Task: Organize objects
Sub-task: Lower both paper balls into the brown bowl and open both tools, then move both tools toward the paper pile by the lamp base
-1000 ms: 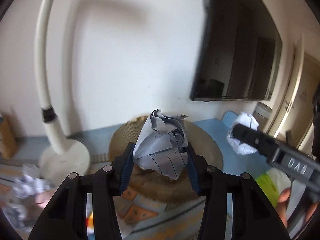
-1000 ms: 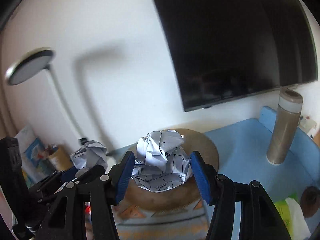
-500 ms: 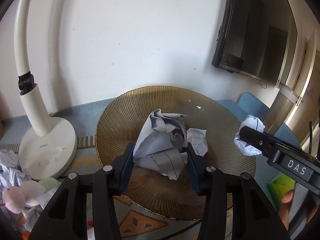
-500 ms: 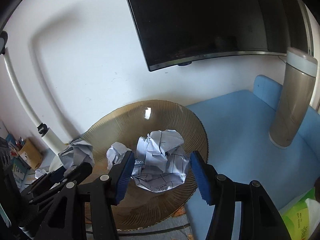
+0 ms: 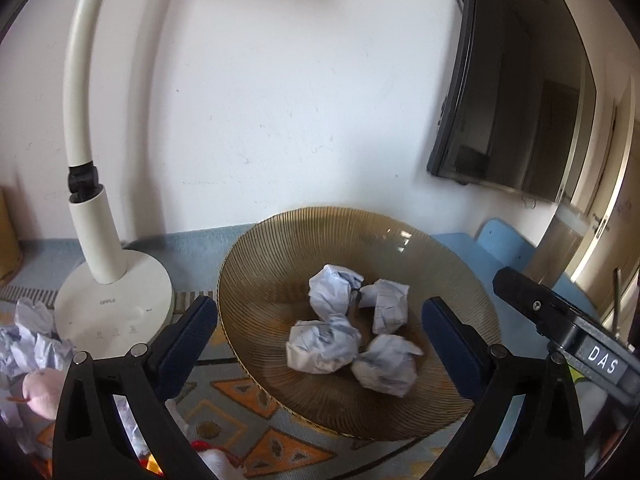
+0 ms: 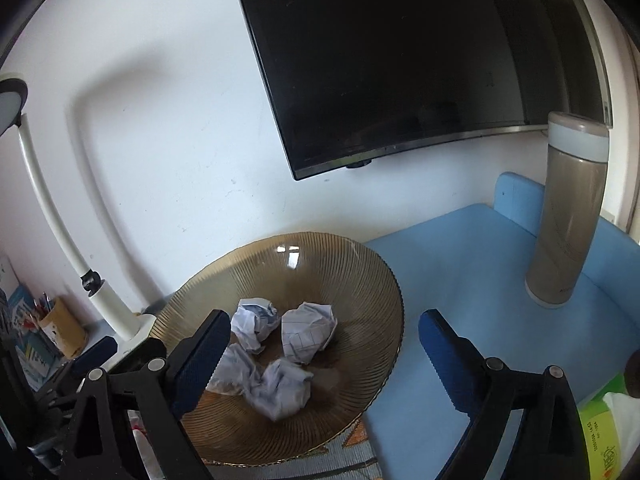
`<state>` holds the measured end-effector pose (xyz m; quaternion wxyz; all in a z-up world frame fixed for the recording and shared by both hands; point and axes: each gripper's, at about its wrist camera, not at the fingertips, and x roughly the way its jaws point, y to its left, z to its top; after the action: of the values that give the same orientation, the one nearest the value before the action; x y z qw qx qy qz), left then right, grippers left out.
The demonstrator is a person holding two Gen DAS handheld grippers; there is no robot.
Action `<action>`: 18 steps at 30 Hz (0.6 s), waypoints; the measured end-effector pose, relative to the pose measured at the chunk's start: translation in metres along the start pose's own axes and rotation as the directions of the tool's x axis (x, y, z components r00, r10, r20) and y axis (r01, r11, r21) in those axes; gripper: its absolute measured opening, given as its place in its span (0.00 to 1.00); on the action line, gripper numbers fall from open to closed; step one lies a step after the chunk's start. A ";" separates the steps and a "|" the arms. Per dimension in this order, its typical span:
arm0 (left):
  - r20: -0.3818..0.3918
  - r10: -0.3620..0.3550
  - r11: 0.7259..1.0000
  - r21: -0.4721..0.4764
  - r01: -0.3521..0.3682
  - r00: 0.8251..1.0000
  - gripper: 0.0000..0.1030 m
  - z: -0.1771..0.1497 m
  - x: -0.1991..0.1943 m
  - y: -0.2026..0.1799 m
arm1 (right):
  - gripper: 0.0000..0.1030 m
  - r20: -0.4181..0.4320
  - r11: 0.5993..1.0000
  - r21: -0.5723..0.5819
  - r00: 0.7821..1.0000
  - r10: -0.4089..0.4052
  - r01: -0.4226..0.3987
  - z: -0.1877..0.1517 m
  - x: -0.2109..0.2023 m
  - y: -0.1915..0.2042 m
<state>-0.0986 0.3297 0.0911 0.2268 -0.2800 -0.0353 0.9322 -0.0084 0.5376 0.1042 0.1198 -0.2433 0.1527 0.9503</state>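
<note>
I hold a hand-held gripper in each hand above a ribbed amber glass bowl that stands on the counter, and the bowl is my landmark for everything else. Both pairs of jaws have just been opening. My left hand-held gripper is now spread wide with nothing pressed between its blue pads, and so is my right hand-held gripper. Four crumpled paper balls lie loose in the bottom of the bowl, crowded together and touching one another. I judge that the two nearest me are the ones just let go, dropped here so the scraps gather in one container.

Just left of the bowl stands a white desk lamp, its round base nearly at the rim. Farther left of the bowl, beyond the lamp base, more crumpled paper lies on the patterned cloth, so I judge the tidying unfinished. Right of the bowl, on a blue mat, stands a tall brown flask, well apart from it.
</note>
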 end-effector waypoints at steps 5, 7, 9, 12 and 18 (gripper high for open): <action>0.145 0.079 0.989 0.112 -0.096 0.986 0.99 -0.002 -0.078 -0.016 | 0.95 0.176 0.998 -0.056 0.984 0.014 -0.004 -0.003 -0.033 0.012; 0.197 0.135 0.977 0.137 -0.163 0.971 0.99 -0.008 -0.120 -0.006 | 0.95 0.156 0.996 -0.084 0.988 0.017 -0.004 -0.001 -0.041 0.022; 0.206 0.169 0.974 0.115 -0.195 0.964 0.99 -0.013 -0.151 0.014 | 0.95 0.125 0.995 -0.088 0.990 0.058 -0.047 0.000 -0.052 0.033; 0.157 0.230 0.971 0.033 -0.237 0.960 0.99 -0.032 -0.194 0.062 | 0.95 0.049 0.979 -0.116 0.984 0.174 -0.167 -0.011 -0.074 0.062; 0.031 0.479 0.869 -0.154 -0.469 0.877 0.99 -0.101 -0.241 0.178 | 0.95 -0.147 0.947 -0.117 0.949 0.280 -0.298 -0.074 -0.076 0.109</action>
<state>0.0630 0.0574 0.0937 -0.0307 -0.2635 -0.0396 0.9634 0.0544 0.3993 0.1059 -0.0480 -0.2866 0.1282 0.9482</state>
